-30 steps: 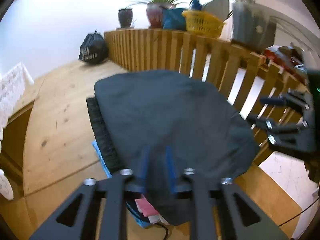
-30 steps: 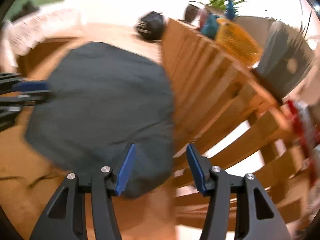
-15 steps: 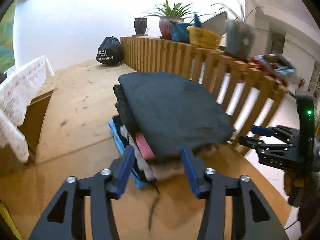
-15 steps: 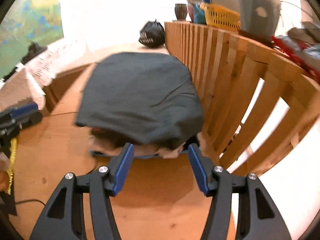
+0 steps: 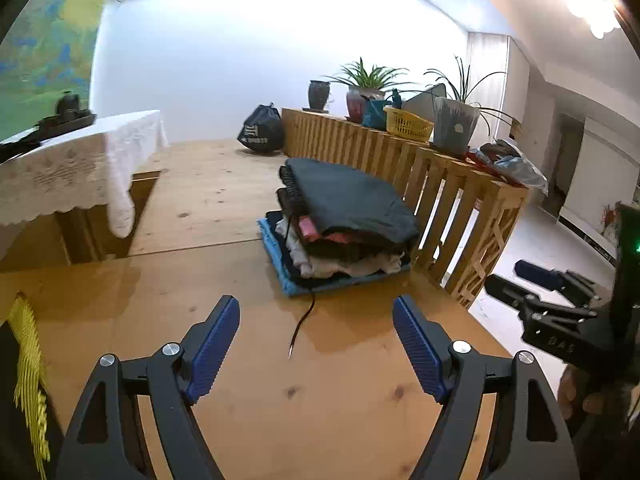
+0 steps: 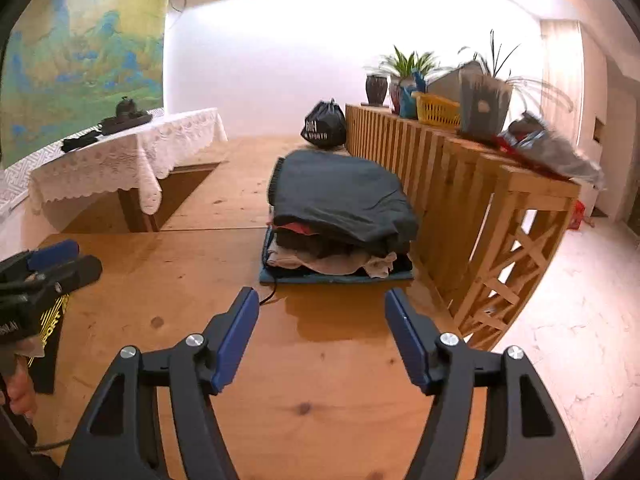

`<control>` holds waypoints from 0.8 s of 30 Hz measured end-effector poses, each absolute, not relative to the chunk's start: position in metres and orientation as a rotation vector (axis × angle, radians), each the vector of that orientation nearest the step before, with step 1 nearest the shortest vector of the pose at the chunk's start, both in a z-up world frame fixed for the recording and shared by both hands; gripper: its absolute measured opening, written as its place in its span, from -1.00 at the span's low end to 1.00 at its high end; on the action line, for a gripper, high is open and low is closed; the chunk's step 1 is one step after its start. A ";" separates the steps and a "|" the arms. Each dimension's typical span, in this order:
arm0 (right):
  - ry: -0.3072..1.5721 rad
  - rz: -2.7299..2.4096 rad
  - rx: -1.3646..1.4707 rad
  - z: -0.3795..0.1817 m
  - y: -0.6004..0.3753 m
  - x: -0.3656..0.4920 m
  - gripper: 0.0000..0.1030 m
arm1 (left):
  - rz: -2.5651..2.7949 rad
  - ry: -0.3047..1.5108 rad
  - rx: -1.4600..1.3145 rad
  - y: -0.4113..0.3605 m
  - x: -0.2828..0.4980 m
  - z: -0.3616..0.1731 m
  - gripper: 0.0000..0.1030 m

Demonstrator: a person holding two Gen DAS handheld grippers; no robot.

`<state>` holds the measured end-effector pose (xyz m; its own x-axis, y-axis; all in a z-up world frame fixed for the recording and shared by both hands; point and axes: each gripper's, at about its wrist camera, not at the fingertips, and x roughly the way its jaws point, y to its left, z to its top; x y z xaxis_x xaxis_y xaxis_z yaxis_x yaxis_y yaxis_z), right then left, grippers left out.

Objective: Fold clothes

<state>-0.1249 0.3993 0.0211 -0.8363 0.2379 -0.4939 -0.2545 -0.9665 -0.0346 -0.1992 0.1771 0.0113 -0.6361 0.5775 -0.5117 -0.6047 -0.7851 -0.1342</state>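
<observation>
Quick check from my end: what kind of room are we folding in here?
Probably a home living area. A stack of folded clothes sits on a raised wooden platform, beside a slatted wooden divider topped with potted plants, and a lace-covered table.

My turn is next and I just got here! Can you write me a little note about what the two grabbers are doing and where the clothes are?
Left gripper: nothing between the pads, jaws opening, over bare wood.
Right gripper: also holding nothing, jaws opening.
Clothes: a folded pile sits on the wooden platform beside the slatted wooden rail. A dark grey garment lies on top, a blue piece at the bottom.
Done: the dark grey garment is folded and stacked.
Left: a black item with yellow print lies at the platform's left edge; it may be next, though I cannot tell what it is.
</observation>
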 end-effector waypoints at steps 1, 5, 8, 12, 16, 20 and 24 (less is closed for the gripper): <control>0.038 2.772 -0.744 0.020 0.393 -0.118 0.38 | 2.378 0.075 -0.722 0.171 -0.189 0.010 0.50; 0.023 2.693 -0.751 0.016 0.373 -0.092 0.41 | 2.413 0.134 -0.707 0.150 -0.146 0.007 0.50; 0.101 2.720 -0.734 0.013 0.366 -0.070 0.41 | 2.437 0.178 -0.687 0.141 -0.121 0.006 0.50; 0.146 2.721 -0.763 0.003 0.356 -0.049 0.41 | 2.445 0.206 -0.667 0.130 -0.093 0.006 0.50; 0.111 2.729 -0.774 -0.001 0.343 -0.033 0.41 | 2.453 0.210 -0.649 0.119 -0.070 0.006 0.50; 0.050 2.740 -0.767 -0.001 0.328 -0.020 0.41 | 2.461 0.196 -0.658 0.103 -0.055 0.004 0.51; 0.020 2.753 -0.756 -0.002 0.317 -0.009 0.41 | 2.521 0.194 -0.665 0.083 -0.047 0.003 0.50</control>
